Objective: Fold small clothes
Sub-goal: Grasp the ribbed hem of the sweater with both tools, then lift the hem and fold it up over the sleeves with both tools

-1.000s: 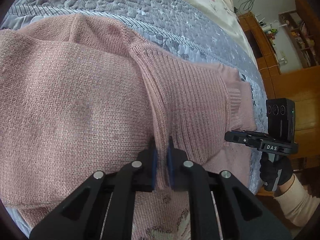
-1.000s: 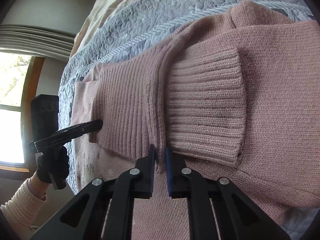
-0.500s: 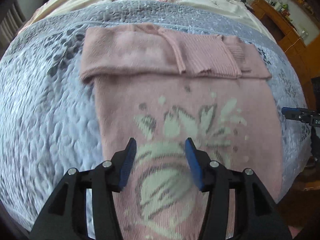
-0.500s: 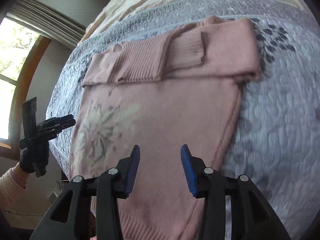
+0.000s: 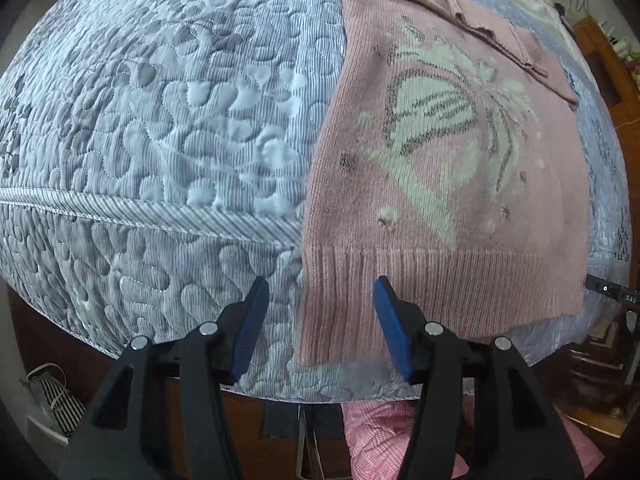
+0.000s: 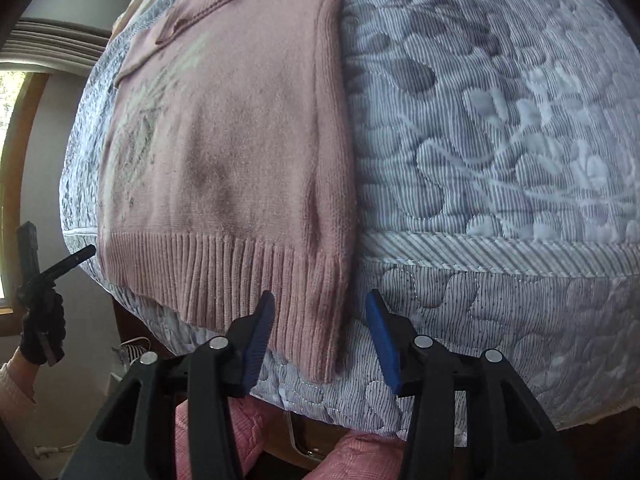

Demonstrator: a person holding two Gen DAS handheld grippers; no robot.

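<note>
Item: pink knitted sweater with a pale palm-tree motif (image 5: 448, 152), lying flat on a grey-blue quilted bedspread (image 5: 160, 128), ribbed hem (image 5: 420, 280) draped over the bed's near edge, sleeves folded across the far end, presumably so the body can be doubled upward next; left gripper (image 5: 316, 320), black with blue pads, jaws wide apart and holding nothing, poised at the hem's left corner, one pad over quilt, one over rib; right gripper (image 6: 320, 332), same build, jaws likewise apart and empty, straddling the hem's right corner (image 6: 320, 320), a placement that suggests a two-corner pinch; containers: none in view; gloved hand (image 6: 40, 320) seen at left in the right wrist view, gripping the other tool's handle
</note>
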